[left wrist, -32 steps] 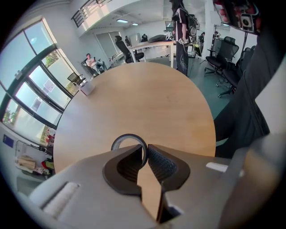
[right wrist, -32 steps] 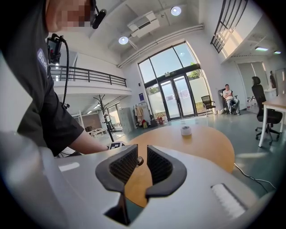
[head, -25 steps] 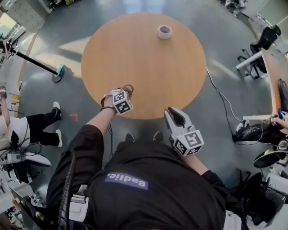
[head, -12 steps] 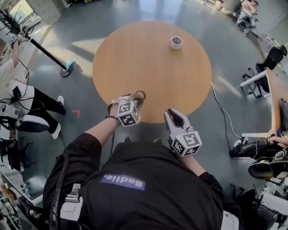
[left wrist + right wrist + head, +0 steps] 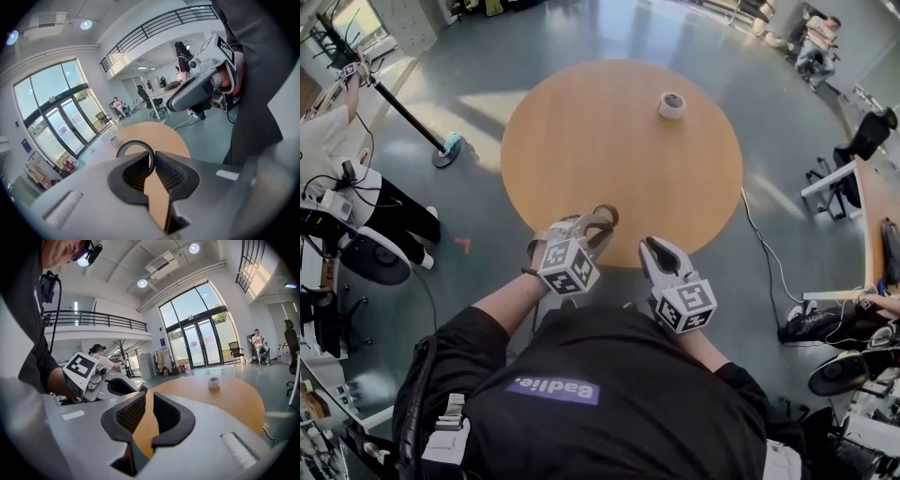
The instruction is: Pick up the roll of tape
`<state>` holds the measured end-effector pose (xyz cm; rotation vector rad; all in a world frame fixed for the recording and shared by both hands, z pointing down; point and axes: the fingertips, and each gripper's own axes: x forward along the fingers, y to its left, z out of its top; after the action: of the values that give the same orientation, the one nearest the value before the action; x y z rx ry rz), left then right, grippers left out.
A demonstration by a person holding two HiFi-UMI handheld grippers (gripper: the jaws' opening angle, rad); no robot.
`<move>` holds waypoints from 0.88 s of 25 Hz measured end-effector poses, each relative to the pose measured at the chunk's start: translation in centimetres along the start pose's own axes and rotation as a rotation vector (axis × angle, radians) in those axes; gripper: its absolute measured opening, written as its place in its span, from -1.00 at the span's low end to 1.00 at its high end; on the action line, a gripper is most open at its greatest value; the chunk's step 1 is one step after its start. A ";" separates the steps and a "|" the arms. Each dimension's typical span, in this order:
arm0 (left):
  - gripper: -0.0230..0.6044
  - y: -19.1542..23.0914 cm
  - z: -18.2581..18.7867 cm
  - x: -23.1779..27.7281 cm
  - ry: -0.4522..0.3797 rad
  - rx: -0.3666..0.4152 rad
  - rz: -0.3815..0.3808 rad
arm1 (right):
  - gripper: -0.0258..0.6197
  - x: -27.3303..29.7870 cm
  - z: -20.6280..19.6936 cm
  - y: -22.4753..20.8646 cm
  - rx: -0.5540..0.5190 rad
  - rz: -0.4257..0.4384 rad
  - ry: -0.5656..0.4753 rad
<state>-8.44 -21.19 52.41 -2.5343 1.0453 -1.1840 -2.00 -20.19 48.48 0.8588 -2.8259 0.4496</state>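
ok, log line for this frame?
left gripper: shut on thin dark ring, above table near edge | right gripper: open, empty | white tape roll: far side of table, untouched

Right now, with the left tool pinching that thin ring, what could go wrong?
The left tool grips the thin ring only by its rim, at the jaw tips; it could pivot or slip out. The right tool hangs open close beside it and might knock it.
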 end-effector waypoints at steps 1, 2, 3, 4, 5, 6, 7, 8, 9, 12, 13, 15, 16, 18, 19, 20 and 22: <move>-0.73 0.1 0.5 -0.7 -0.019 -0.013 0.011 | -0.75 0.1 0.0 0.2 -0.004 0.003 0.001; -0.73 0.2 1.0 -1.4 -0.038 -0.031 0.023 | -0.76 0.2 0.0 0.4 -0.009 0.007 0.002; -0.73 0.3 1.6 -2.0 -0.058 -0.052 0.035 | -0.78 0.2 0.2 0.4 -0.015 0.011 0.002; -0.73 0.4 2.3 -2.5 -0.079 -0.074 0.046 | -0.79 0.2 0.3 0.3 -0.019 0.013 0.000; -0.73 0.6 3.1 -2.9 -0.099 -0.096 0.058 | -0.81 0.2 0.5 0.1 -0.023 0.013 -0.003; -0.73 0.8 3.8 -3.3 -0.121 -0.117 0.069 | -0.82 0.1 0.7 -0.1 -0.025 0.012 -0.007; -0.73 1.0 4.5 -3.8 -0.143 -0.138 0.079 | -0.83 0.1 0.9 -0.1 -0.027 0.011 -0.010; -0.73 1.2 5.1 -4.4 -0.165 -0.160 0.089 | -0.83 0.1 1.0 -0.2 -0.028 0.011 -0.013; -0.73 1.3 5.8 -4.9 -0.188 -0.182 0.098 | -0.84 0.0 1.2 -0.1 -0.031 0.011 -0.014; -0.73 1.7 7.7 -6.4 -0.255 -0.236 0.125 | -0.86 -0.2 1.4 -0.2 -0.034 0.013 -0.020; -0.73 1.7 8.2 -6.8 -0.278 -0.249 0.132 | -0.87 -0.2 1.4 -0.2 -0.035 0.013 -0.023; -0.73 1.4 9.1 -7.3 -0.328 -0.283 0.139 | -0.88 -0.3 1.3 -0.2 -0.038 0.014 -0.029; -0.73 1.1 9.4 -7.4 -0.349 -0.304 0.142 | -0.88 -0.4 1.3 -0.2 -0.040 0.014 -0.031; -0.73 0.6 9.5 -7.3 -0.373 -0.344 0.150 | -0.89 -0.4 1.5 -0.4 -0.043 0.011 -0.034; -0.73 0.3 9.4 -7.3 -0.378 -0.359 0.150 | -0.89 -0.4 1.5 -0.4 -0.043 0.009 -0.036; -0.73 0.1 9.3 -7.2 -0.381 -0.370 0.146 | -0.89 -0.4 1.6 -0.4 -0.043 0.008 -0.037; -0.73 -0.2 9.1 -7.0 -0.380 -0.377 0.135 | -0.89 -0.4 1.7 -0.3 -0.044 0.008 -0.038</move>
<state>-4.89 -17.79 42.00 -2.7475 1.4092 -0.4727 -1.61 -20.79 46.84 0.8570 -2.8629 0.3752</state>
